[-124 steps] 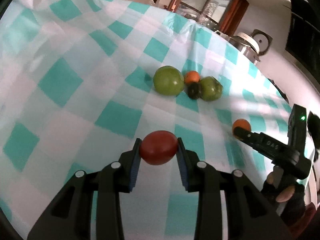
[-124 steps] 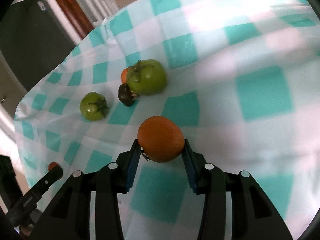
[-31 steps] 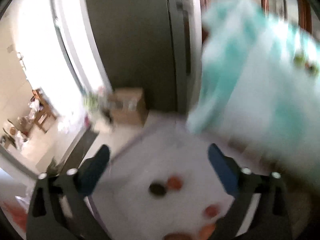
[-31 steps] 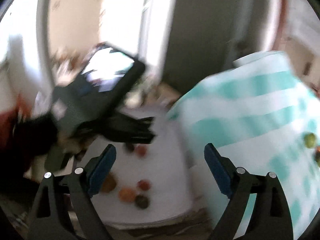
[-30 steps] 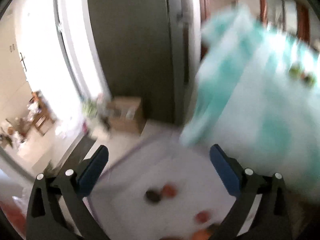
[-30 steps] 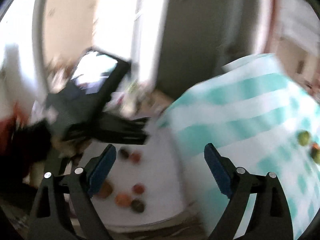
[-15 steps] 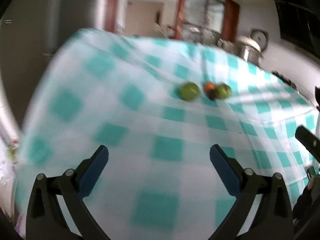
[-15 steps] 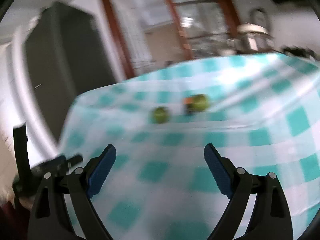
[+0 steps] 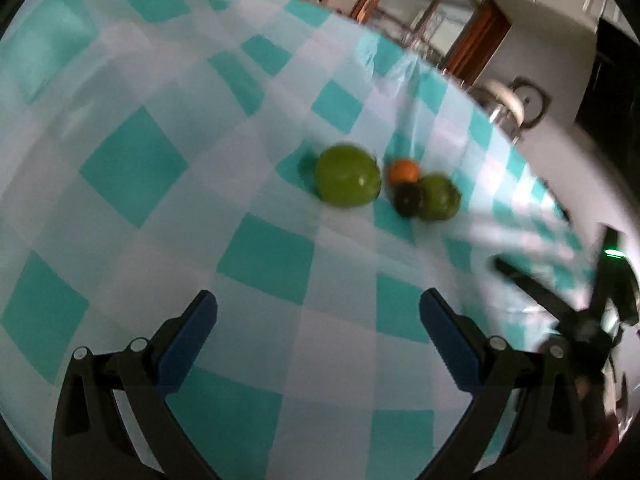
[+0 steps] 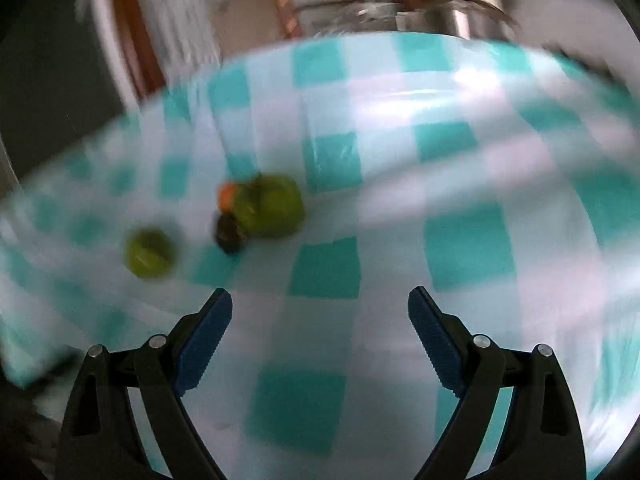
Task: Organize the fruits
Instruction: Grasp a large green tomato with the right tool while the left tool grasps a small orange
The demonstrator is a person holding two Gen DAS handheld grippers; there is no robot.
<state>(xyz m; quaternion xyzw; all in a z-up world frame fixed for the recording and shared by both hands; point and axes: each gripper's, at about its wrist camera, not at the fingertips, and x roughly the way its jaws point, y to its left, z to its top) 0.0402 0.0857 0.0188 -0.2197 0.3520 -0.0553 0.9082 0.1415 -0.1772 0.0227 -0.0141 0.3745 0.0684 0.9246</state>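
On the teal-and-white checked tablecloth point(image 9: 264, 256) lie a large green tomato point(image 9: 347, 181), a small orange fruit point(image 9: 403, 170), a dark fruit point(image 9: 408, 199) and a second green tomato point(image 9: 439, 197). My left gripper point(image 9: 318, 312) hangs open and empty, some way short of them. In the blurred right wrist view the same group shows as one green tomato point(image 10: 149, 254) apart at the left, the dark fruit point(image 10: 229, 232), the orange fruit point(image 10: 227, 193) and the bigger green tomato point(image 10: 272, 208). My right gripper point(image 10: 320, 308) is open and empty, nearer than the fruit.
The right gripper's black body point(image 9: 560, 312) shows at the right edge of the left wrist view. Beyond the table's far edge stand a metal pot point(image 9: 500, 104), a brown door frame point(image 9: 476, 48) and a glass jar point(image 10: 400, 8). A dark cabinet point(image 10: 48, 92) is at left.
Both views swung from a white tray of fruits on the floor back up to the table. Both grippers, empty and open throughout the last second, have closed in on the remaining fruit.
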